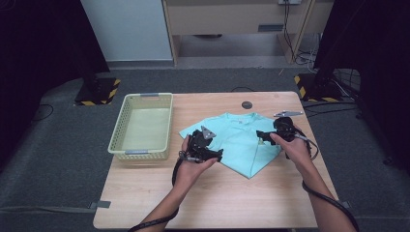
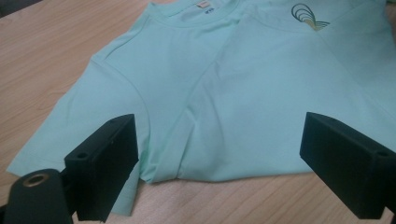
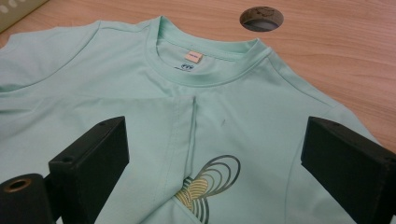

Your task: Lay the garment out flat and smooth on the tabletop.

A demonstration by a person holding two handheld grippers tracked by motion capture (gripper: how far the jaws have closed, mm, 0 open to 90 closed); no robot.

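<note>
A partly folded mint-green cotton T-shirt (image 1: 241,145) is lying just right of a pale plastic basket (image 1: 142,126); both grippers (image 1: 205,147) (image 1: 278,133) are hovering spread and empty. Soft and limp, it likely wants pinching at hem edges.

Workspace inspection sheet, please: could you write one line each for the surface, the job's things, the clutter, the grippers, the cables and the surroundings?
Surface: wooden table with a round hole near its far edge.
Job's things: mint green T-shirt lying partly folded, collar toward the far edge; pale basket at the table's left, nothing seen inside.
Clutter: small grey flat piece beyond the shirt on the right.
Grippers: left gripper and right gripper both open at the shirt, holding nothing.
Cables: one trails from each gripper along the forearms; more lie on the floor at the far right.
Surroundings: grey carpet, hazard-striped stand bases, wooden furniture behind.
</note>
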